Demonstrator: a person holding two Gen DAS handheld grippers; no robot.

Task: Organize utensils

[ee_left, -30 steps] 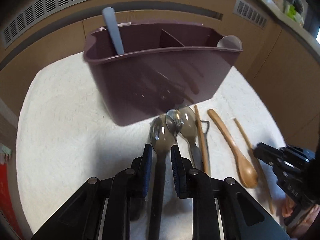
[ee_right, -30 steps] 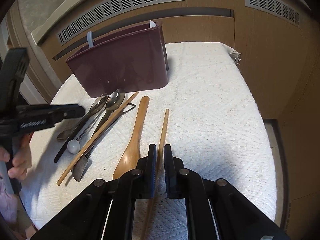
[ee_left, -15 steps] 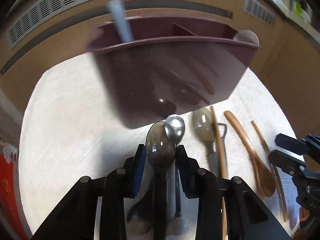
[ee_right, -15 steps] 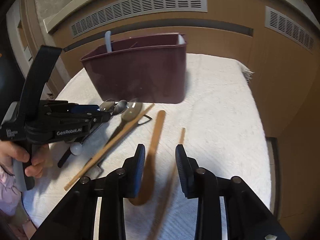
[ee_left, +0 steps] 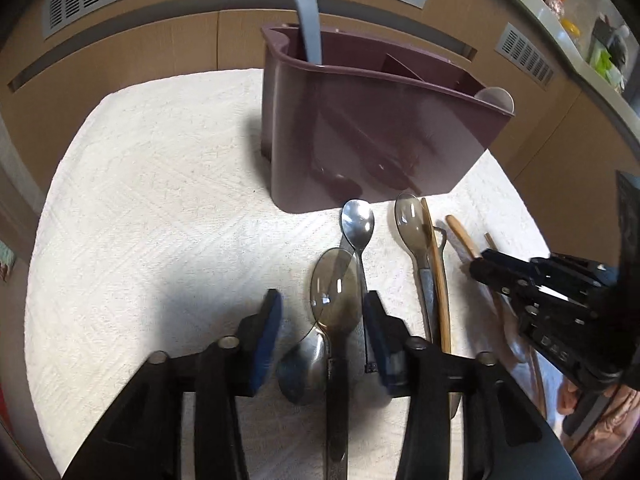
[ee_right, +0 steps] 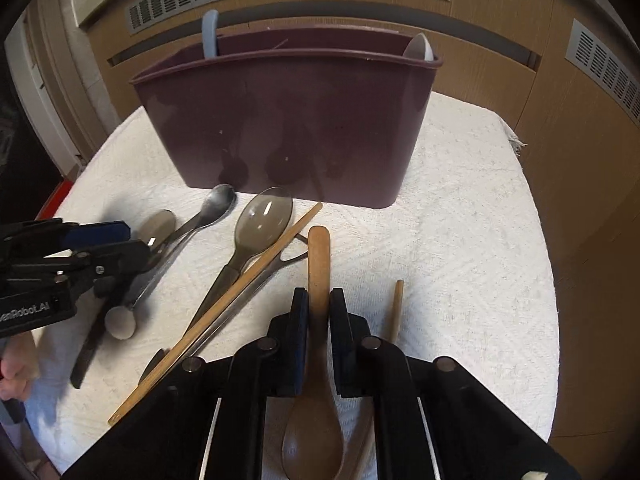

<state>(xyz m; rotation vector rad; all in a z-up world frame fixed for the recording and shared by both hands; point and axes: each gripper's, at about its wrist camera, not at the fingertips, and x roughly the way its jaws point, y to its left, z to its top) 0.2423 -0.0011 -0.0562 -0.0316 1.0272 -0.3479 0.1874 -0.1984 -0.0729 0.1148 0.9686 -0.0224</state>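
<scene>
The left hand-held gripper (ee_left: 320, 322) is opening its jaws; a smoky translucent spoon (ee_left: 335, 286) lies between them, its bowl pointing to 12 o'clock, and the blue pads stand clear of it on both sides. The right hand-held gripper (ee_right: 319, 316) is closed narrow on the handle of the wooden spoon (ee_right: 318, 264), whose bowl sits at 6 o'clock under the jaws. The dark red caddy (ee_right: 288, 120) stands upright on the white cloth of the worktop (ee_right: 460, 260), at 12 o'clock from both grippers, with a grey-blue handle (ee_right: 209, 36) in its left compartment. A metal spoon (ee_left: 357, 222), another smoky spoon (ee_right: 262, 224) and a chopstick (ee_right: 224, 316) lie on the cloth in front of the caddy.
</scene>
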